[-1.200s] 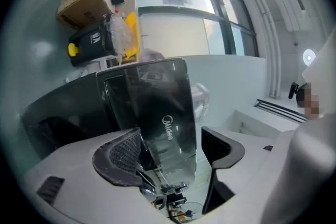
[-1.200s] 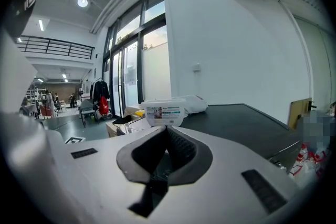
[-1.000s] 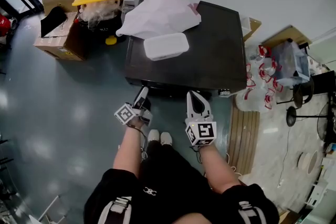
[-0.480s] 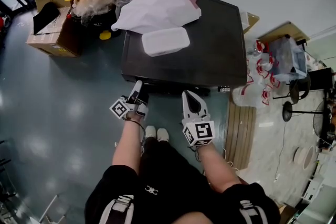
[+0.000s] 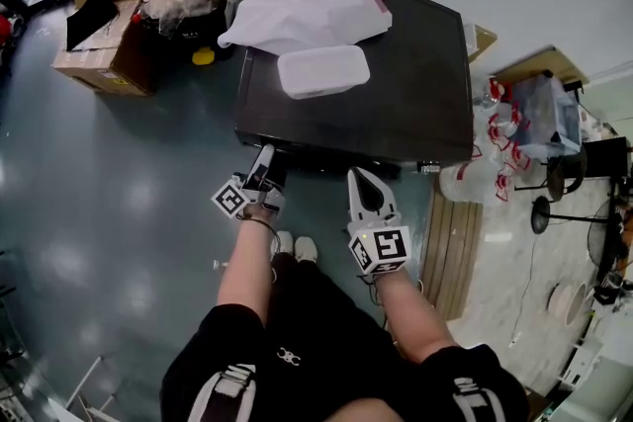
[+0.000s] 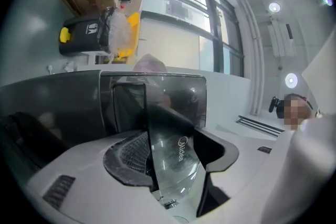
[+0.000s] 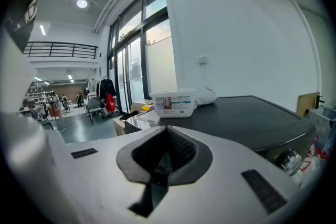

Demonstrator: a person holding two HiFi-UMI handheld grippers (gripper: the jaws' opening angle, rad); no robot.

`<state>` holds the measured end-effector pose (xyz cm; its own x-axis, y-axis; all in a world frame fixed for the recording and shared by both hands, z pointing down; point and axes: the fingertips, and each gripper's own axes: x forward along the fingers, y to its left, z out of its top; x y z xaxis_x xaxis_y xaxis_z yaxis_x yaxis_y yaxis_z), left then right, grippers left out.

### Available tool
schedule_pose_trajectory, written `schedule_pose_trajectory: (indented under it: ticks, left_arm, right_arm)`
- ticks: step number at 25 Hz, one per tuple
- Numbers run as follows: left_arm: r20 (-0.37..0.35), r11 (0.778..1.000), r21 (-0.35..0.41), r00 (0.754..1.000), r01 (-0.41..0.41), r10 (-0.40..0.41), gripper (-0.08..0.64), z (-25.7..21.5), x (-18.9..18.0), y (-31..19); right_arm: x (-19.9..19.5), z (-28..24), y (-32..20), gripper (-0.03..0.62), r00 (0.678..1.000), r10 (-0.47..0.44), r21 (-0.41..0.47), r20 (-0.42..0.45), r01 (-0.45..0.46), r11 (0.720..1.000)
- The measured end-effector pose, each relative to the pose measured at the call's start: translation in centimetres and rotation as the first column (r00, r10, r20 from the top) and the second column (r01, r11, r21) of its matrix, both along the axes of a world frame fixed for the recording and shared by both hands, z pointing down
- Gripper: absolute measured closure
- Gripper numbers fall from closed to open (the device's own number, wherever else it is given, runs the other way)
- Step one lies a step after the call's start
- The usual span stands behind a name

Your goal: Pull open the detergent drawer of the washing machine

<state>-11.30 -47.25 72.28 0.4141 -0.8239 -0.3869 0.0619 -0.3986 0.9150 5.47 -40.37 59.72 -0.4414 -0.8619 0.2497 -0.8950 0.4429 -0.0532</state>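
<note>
Item: detergent drawer, at the top front corner of the washing machine, about 7 o'clock on its black lid in the head view. The front is hard, glossy plastic. I judge it stiff, light and slick, made to slide straight out, so it is best held across the edges of the front panel and drawn level without twisting. Marking: "Midea" in white on the panel. My left gripper straddles that panel. Its jaws have just been closing, the panel fills the gap, and the pads look to meet it on both sides. My right gripper, at 3 o'clock from the left, is pinched together on nothing, clear of the machine. On the lid sit a white tub, its label too small to read, and a white bag at 12 o'clock.
</note>
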Motion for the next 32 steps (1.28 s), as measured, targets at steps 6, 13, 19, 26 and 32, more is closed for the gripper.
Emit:
schedule_pose_trajectory:
  ticks: [6,13,19,26,32]
  left_arm:
    - [0.006,1.000,0.025,1.000,-0.012,0.012,0.336,0.4,0.0,0.4]
    - [-0.021,1.000,0.015,1.000,-0.003,0.004,0.341,0.5,-0.2,0.6]
    - [-0.050,1.000,-0.003,0.999,0.014,-0.014,0.341,0.6,-0.2,1.2]
    - [-0.047,1.000,0.015,0.999,0.006,-0.005,0.359,0.3,-0.4,1.9]
    - [-0.038,1.000,0.013,0.999,0.005,-0.004,0.359,0.2,-0.2,2.1]
  right_arm:
    - [-0.6,1.1,1.1,0.591,1.000,-0.021,-0.016,0.000,0.021,1.000]
    - [-0.7,1.1,1.7,0.591,0.999,-0.041,-0.008,0.001,0.041,0.999]
    - [0.0,0.9,2.5,0.591,0.999,-0.029,-0.031,0.015,0.030,0.999]
    - [0.6,0.9,3.2,0.591,0.999,-0.040,-0.031,0.016,0.041,0.999]
    - [1.0,1.1,3.1,0.591,0.999,-0.034,-0.039,0.032,0.035,0.999]
